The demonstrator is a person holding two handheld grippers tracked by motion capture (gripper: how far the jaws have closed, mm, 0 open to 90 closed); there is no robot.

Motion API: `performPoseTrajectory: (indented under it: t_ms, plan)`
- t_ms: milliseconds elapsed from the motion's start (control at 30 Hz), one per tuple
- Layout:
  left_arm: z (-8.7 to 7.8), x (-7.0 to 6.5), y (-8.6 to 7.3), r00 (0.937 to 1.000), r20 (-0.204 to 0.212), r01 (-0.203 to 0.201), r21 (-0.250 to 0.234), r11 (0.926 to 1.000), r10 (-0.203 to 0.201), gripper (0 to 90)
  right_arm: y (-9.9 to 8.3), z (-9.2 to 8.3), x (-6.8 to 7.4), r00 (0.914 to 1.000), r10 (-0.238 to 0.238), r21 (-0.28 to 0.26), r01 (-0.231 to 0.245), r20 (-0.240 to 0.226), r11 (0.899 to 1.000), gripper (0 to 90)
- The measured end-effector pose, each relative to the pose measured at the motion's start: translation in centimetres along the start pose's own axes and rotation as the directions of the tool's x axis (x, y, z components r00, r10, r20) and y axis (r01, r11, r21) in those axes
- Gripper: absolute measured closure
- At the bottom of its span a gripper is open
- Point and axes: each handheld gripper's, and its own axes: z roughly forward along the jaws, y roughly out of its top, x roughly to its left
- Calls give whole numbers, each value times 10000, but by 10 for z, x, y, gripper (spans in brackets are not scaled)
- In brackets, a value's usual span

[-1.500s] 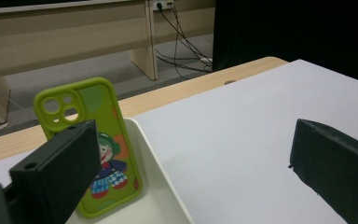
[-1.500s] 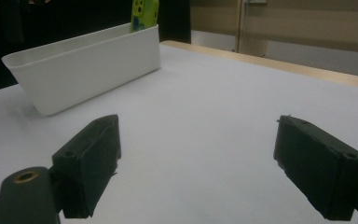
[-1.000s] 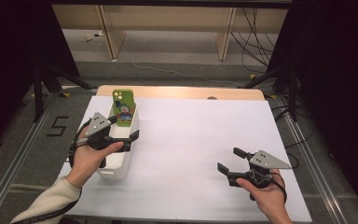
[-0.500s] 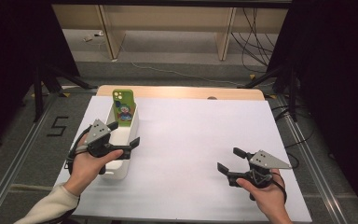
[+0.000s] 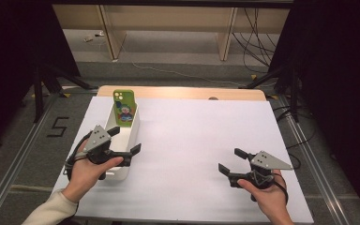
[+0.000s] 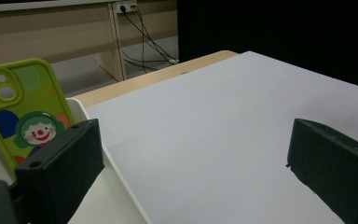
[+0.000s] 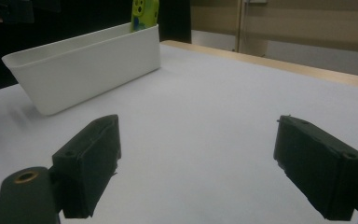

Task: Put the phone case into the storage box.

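The left gripper (image 5: 125,142), jaws spread, has drawn back from the phone (image 5: 123,107) toward the white bin's (image 5: 134,126) near end; right gripper (image 5: 231,161) stays spread.

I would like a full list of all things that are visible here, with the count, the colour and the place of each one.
phone case: 1, green with a clown picture, standing tilted at the far end inside the bin
bin: 1, white, long, on the left part of the table
table sheet: 1, white, covering the table top
table edge: 1, light wood, showing along the far side
floor marking "5": 1, black, on the grey floor left of the table
cables: several, black, on the floor behind the table at the right
left tongs: 1, black, open, over the near end of the bin, holding nothing
right tongs: 1, black, open, above the sheet at the near right, holding nothing
hands: 2, one on each tongs, entering from the bottom
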Motion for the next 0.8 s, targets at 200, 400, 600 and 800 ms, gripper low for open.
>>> performPoseTrajectory:
  t_ms: [200,400,600,800]
  plan:
    - [-2,-2,-2,10000,91,-38,-8,10000,38,28,0,0,0,10000,-2,-12,2,3,10000,158]
    - [-4,-3,-5,9998,169,-41,14,10000,41,30,0,0,0,10000,-3,-19,3,7,10000,158]
    - [-4,-2,-7,9997,241,-47,5,10000,47,32,0,0,0,10000,4,-14,-4,-6,10000,158]
    - [-3,-3,-8,9995,312,-49,-6,10000,49,33,0,0,0,10000,-7,-15,7,-7,10000,158]
